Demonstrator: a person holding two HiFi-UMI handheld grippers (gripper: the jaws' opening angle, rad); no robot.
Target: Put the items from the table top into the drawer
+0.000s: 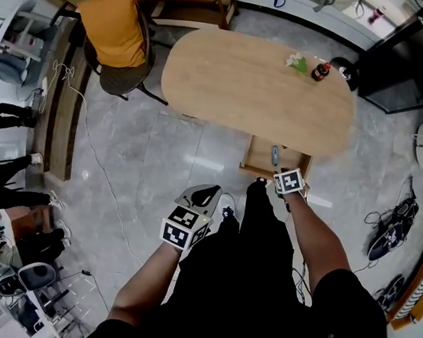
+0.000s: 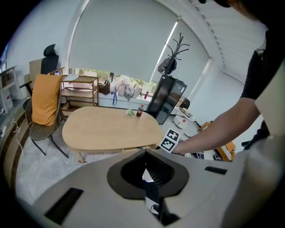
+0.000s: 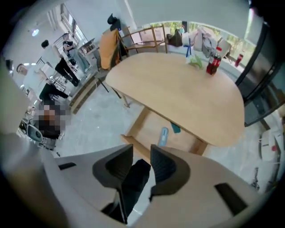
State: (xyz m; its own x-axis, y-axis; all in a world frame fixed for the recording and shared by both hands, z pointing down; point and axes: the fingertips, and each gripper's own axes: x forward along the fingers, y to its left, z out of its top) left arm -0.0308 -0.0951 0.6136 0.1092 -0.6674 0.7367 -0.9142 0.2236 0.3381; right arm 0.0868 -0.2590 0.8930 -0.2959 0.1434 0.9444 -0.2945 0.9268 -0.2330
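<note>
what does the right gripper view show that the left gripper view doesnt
Only the right gripper view: the open drawer under the table, with a light blue item lying in it, and people standing at the far left.
Only the left gripper view: a coat stand, a black cabinet and the person's right forearm.
Both: the wooden table, the bottle standing on it, and the chair draped in orange cloth.
</note>
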